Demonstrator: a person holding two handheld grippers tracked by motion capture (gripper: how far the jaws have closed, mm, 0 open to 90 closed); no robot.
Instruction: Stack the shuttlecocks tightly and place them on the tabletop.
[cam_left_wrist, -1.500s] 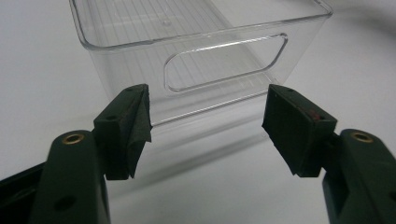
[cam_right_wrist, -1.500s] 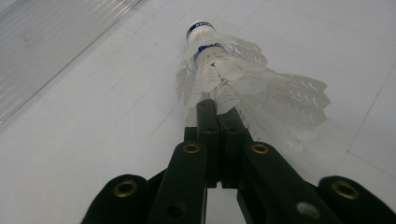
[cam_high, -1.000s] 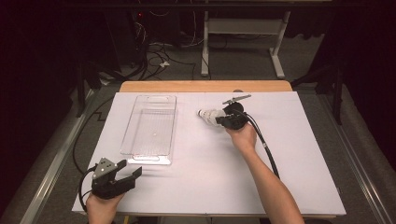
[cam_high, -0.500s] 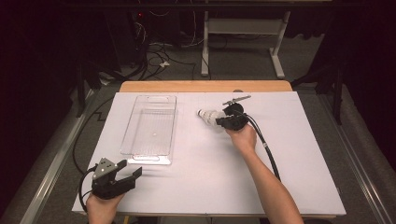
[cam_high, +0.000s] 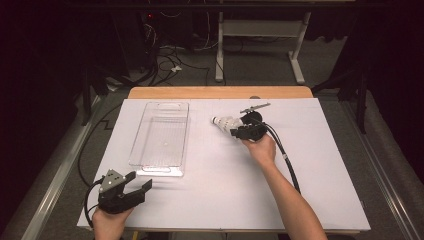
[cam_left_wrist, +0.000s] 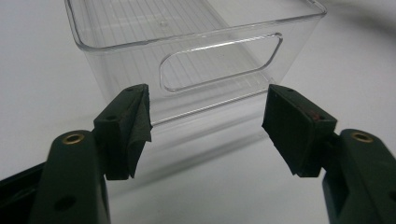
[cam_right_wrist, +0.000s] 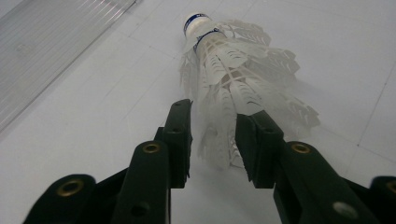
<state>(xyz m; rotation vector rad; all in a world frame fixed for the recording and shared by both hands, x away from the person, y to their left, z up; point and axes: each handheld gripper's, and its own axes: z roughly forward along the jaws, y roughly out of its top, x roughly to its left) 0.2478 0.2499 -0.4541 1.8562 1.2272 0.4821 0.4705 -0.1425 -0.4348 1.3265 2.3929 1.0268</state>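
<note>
Shuttlecock lying on the white surface, right hand-held gripper loosening around its feathers

The right hand-held gripper (cam_right_wrist: 212, 140) has just been opening its jaws, with the skirt of the shuttlecock (cam_right_wrist: 233, 79) between them; the pads look parted from the feathers. The shuttlecock (cam_high: 225, 122) lies right of the clear plastic bin (cam_high: 161, 135). The left hand-held gripper (cam_left_wrist: 205, 126) rests spread wide and holds nothing, facing the bin's (cam_left_wrist: 196, 42) handle end.

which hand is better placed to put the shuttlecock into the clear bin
Right. The right gripper already has the shuttlecock between its jaws, which have just been opening. The left gripper sits open, facing the clear bin's near end.
</note>
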